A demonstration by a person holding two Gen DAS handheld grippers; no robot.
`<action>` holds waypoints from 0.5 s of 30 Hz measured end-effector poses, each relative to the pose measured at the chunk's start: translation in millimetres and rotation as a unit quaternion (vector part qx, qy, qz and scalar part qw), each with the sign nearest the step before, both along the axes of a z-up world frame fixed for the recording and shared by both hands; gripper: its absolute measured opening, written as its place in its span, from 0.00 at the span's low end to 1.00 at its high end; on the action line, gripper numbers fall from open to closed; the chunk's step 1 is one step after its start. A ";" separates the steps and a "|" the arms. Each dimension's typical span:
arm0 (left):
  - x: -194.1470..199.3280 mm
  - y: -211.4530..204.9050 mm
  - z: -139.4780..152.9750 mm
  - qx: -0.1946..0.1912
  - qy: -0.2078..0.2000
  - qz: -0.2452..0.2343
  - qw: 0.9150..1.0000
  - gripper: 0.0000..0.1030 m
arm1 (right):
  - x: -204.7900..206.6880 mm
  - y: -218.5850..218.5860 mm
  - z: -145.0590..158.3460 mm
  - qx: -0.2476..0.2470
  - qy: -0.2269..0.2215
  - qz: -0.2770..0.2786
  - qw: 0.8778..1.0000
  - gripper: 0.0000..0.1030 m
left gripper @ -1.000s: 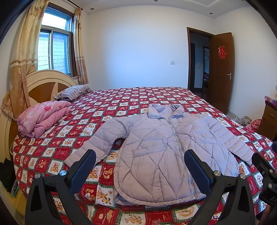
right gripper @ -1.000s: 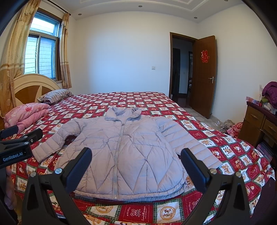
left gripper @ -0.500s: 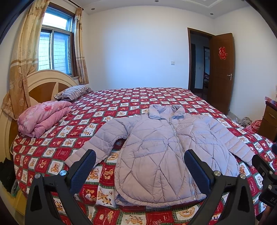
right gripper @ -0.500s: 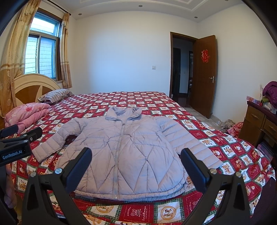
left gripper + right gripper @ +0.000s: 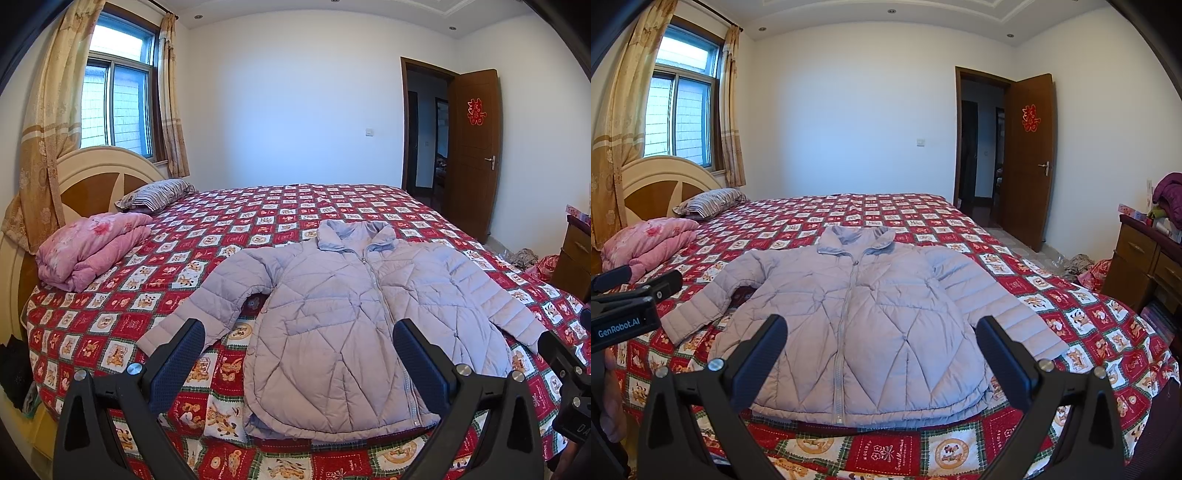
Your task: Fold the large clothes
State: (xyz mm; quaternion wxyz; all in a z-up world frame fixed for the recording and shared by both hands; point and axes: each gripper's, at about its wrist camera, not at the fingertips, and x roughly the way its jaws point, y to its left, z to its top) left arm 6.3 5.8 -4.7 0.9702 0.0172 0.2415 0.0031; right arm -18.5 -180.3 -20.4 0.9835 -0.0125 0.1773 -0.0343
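The dark textured fingers (image 5: 413,347) of the left gripper (image 5: 297,349) stand wide apart and hold nothing, as do those of the right gripper (image 5: 881,341). Both hover above the near edge of the red patchwork-quilted bed (image 5: 295,210), where a pale lilac quilted puffer jacket (image 5: 347,314) lies flat, zipped, sleeves spread.

Folded pink quilt (image 5: 92,249) beside striped pillow (image 5: 157,194); open wooden door (image 5: 472,151).

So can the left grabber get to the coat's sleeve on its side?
Probably yes. The left gripper is open and empty, and the jacket's left sleeve lies flat on the bedspread just ahead, nothing covering it.
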 end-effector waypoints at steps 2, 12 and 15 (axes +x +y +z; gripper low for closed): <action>3.7 0.1 -3.7 0.002 0.004 0.000 1.000 0.99 | 2.1 -0.7 -1.7 0.000 0.002 0.001 1.000 1.00; 55.9 11.7 -48.9 0.019 0.033 0.026 0.999 0.99 | 42.2 -77.6 -29.8 0.026 0.041 -0.079 0.996 1.00; 83.4 13.4 -68.1 0.035 0.043 0.034 0.998 0.99 | 58.9 -124.5 -49.1 0.043 0.063 -0.137 0.988 1.00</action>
